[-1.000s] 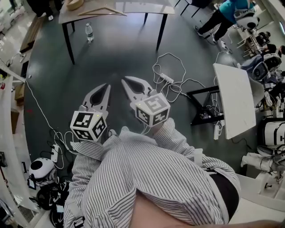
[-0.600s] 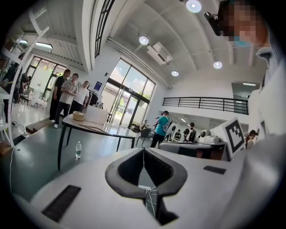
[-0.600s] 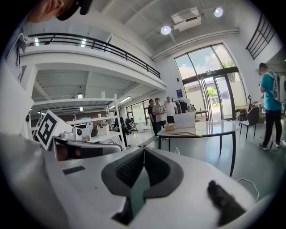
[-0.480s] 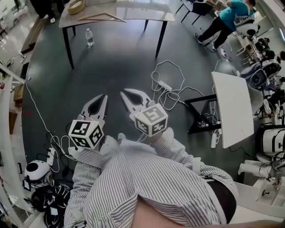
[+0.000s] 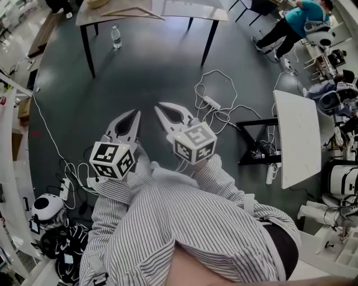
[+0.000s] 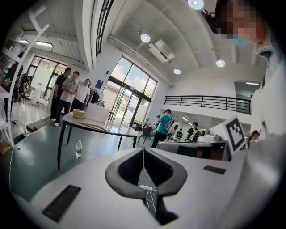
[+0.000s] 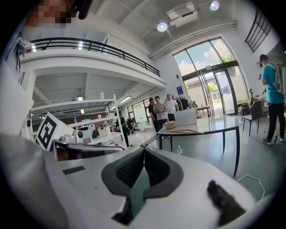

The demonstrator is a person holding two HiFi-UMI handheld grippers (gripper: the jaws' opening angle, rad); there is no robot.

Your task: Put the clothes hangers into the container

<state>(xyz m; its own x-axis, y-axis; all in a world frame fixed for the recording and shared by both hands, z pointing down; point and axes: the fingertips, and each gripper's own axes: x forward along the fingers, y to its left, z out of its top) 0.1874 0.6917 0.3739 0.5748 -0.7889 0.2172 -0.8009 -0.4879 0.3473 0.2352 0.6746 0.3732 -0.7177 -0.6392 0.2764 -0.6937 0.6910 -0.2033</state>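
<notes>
Dark grey-green floor, shirt white with thin dark stripes. The left gripper and right gripper are pale grey, marker cubes black-and-white. Teal top at 1 o'clock.

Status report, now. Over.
Left gripper shut, empty; right gripper shut, empty. Hangers untouched on far table. Cables on floor ahead-right; bottle beneath table.
</notes>
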